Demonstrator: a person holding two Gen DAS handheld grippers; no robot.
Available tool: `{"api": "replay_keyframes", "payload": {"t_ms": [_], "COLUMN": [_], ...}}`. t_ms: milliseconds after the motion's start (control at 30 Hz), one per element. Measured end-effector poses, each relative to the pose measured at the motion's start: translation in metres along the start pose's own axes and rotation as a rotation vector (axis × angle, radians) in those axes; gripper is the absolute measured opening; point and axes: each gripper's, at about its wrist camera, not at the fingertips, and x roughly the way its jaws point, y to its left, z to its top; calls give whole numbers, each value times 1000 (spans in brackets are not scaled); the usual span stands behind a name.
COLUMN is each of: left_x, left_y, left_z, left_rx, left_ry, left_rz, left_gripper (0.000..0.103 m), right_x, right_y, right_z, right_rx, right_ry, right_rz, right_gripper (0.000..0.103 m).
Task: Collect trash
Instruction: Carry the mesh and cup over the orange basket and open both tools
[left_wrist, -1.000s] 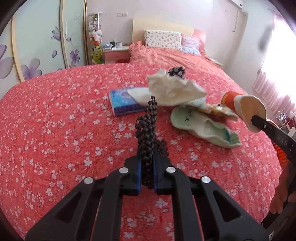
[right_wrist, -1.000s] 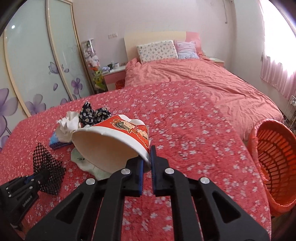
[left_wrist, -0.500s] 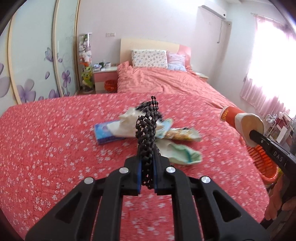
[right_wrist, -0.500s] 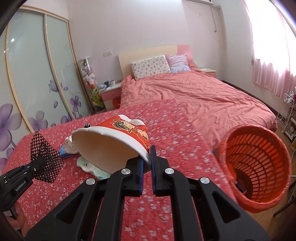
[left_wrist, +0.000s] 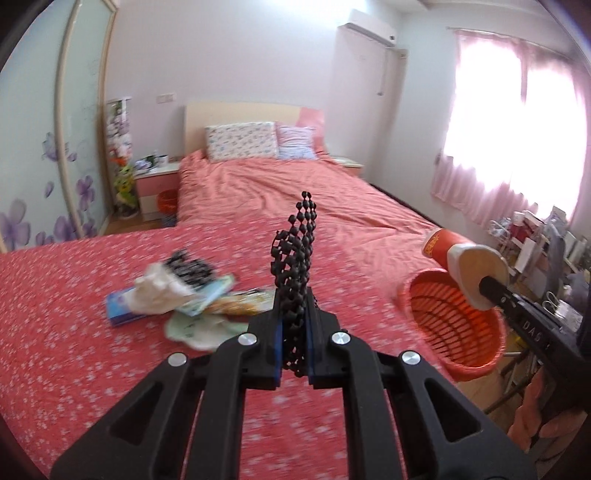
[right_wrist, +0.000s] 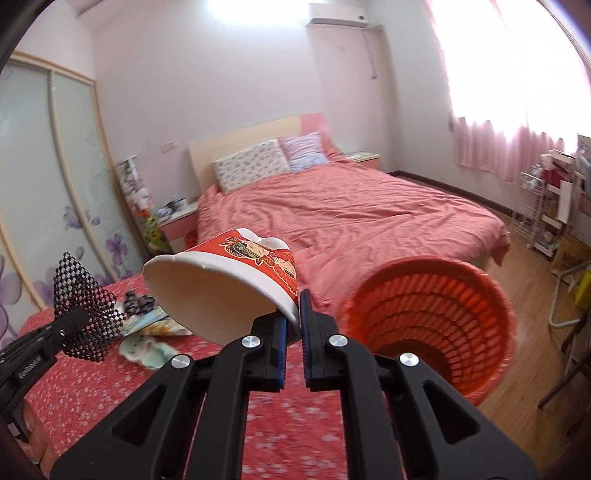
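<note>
My left gripper (left_wrist: 294, 325) is shut on a piece of black mesh netting (left_wrist: 295, 258) and holds it up above the red floral cloth; the netting also shows in the right wrist view (right_wrist: 85, 302). My right gripper (right_wrist: 293, 325) is shut on the rim of a red and white paper cup (right_wrist: 229, 280), held tilted on its side in the air; the cup also shows in the left wrist view (left_wrist: 465, 264). An orange mesh trash basket (right_wrist: 436, 310) stands just right of the cup, also seen in the left wrist view (left_wrist: 454, 325).
A pile of trash lies on the floral cloth (left_wrist: 74, 332): white tissue (left_wrist: 159, 291), a blue packet (left_wrist: 120, 308), a pale green sheet (left_wrist: 195, 328), a snack wrapper (left_wrist: 240, 304). A bed (right_wrist: 351, 210) stands behind. A rack (right_wrist: 546, 206) and wooden floor lie right.
Both grippers have risen and swung right with their loads. The orange basket has come close to the cup, and the trash pile has dropped lower left.
</note>
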Motion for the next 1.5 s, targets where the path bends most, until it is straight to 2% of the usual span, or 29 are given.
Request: {"api": "replay_keyframes", "payload": {"t_ms": [333, 633, 833, 1000, 1033, 1100, 1133, 1167, 1267, 1500], "left_x": [21, 64, 102, 138, 145, 155, 160, 164, 171, 161], "left_y": [-81, -149, -190, -216, -219, -220, -219, -218, -210, -175], "left_z": [8, 5, 0, -9, -11, -15, -16, -17, -19, -22], "left_rx": [79, 105, 131, 166, 167, 169, 170, 168, 159, 148], "left_ry": [-7, 38, 100, 156, 168, 184, 191, 198, 208, 193], "left_rz": [-135, -254, -314, -308, -303, -296, -288, -284, -258, -190], "left_gripper": [10, 10, 10, 12, 19, 27, 29, 30, 32, 38], "right_x": [-7, 4, 17, 35, 38, 46, 49, 50, 52, 45], "right_y": [-70, -121, -148, -166, -168, -171, -172, -174, -175, -163], "right_z": [2, 2, 0, 0, -1, -3, -5, -6, -11, -10], "right_rx": [101, 179, 227, 265, 266, 266, 266, 265, 266, 235], "right_ry": [-20, -12, 4, 52, 64, 92, 104, 112, 127, 134], "right_rz": [-118, -171, -197, -190, -183, -173, -171, -170, -171, -175], "right_gripper": [7, 7, 7, 8, 8, 15, 23, 29, 34, 43]}}
